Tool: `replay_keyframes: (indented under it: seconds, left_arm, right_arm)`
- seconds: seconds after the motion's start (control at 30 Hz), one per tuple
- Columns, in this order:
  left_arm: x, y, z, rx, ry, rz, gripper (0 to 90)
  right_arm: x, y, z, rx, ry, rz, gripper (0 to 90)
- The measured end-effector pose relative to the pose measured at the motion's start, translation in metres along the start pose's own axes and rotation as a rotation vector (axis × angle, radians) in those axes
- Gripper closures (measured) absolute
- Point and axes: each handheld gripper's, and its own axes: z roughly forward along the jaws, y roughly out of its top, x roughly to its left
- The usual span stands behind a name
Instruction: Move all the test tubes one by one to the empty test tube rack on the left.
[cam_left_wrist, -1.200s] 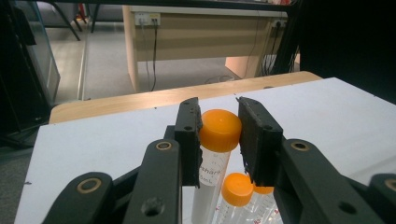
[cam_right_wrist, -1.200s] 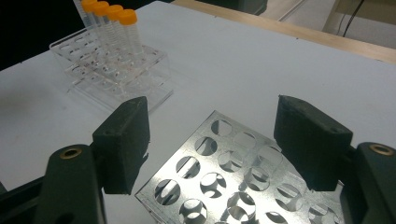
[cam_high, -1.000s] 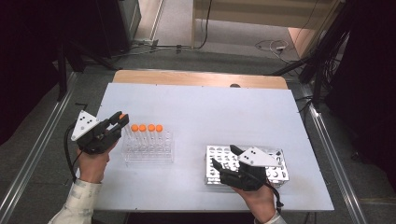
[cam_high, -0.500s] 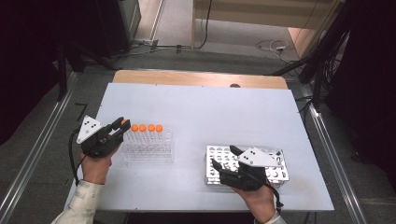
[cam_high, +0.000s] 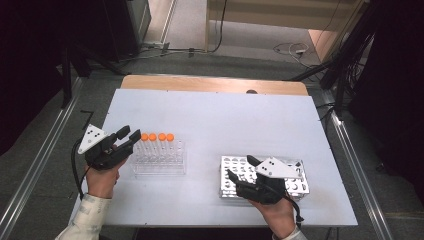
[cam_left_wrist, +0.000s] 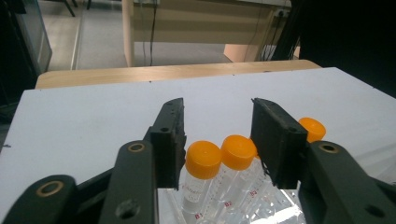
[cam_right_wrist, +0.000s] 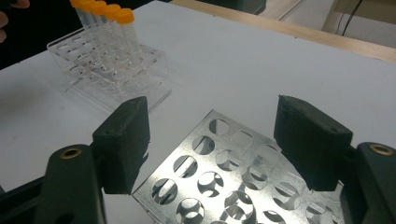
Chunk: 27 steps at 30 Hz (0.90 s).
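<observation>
A dark room with cables on the floor surrounds my pale counter (cam_high: 215, 115), which has a wooden strip along its far edge. My left claw (cam_high: 129, 134) hangs at the left end of the clear rack (cam_high: 159, 161), its jaws having just been opening; they now stand apart on either side of the nearest orange-capped tubes (cam_left_wrist: 203, 160) without pressing on them, and in the left gripper view the right jaw covers part of the third cap while the rack's lower part is cut off at the bottom edge. My right claw (cam_high: 241, 167) is open over the near left corner of the perforated metal rack (cam_high: 296, 186), holding nothing. My own hand and its grey plate hide much of that rack from above; whether its holes hold anything I cannot make out.
</observation>
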Motion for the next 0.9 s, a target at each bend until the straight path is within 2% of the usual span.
replay_keyframes:
  seconds: [0.2,0.47,0.77,0.9]
  left_arm:
    - [-0.005,0.001,-0.004,-0.007,0.003,-0.010,40.3]
    - [-0.011,0.002,-0.007,-0.004,0.002,0.000,35.9]
    - [-0.019,-0.001,-0.017,-0.008,0.041,-0.001,24.0]
    - [-0.024,-0.005,-0.023,-0.011,0.039,0.014,22.4]
  right_arm:
    - [-0.004,-0.001,-0.001,-0.004,-0.010,0.005,25.6]
    - [-0.008,-0.002,-0.001,-0.005,-0.021,0.009,25.6]
    - [-0.016,-0.004,-0.004,-0.008,-0.035,0.025,25.6]
    - [-0.021,-0.005,-0.005,-0.009,-0.042,0.032,25.5]
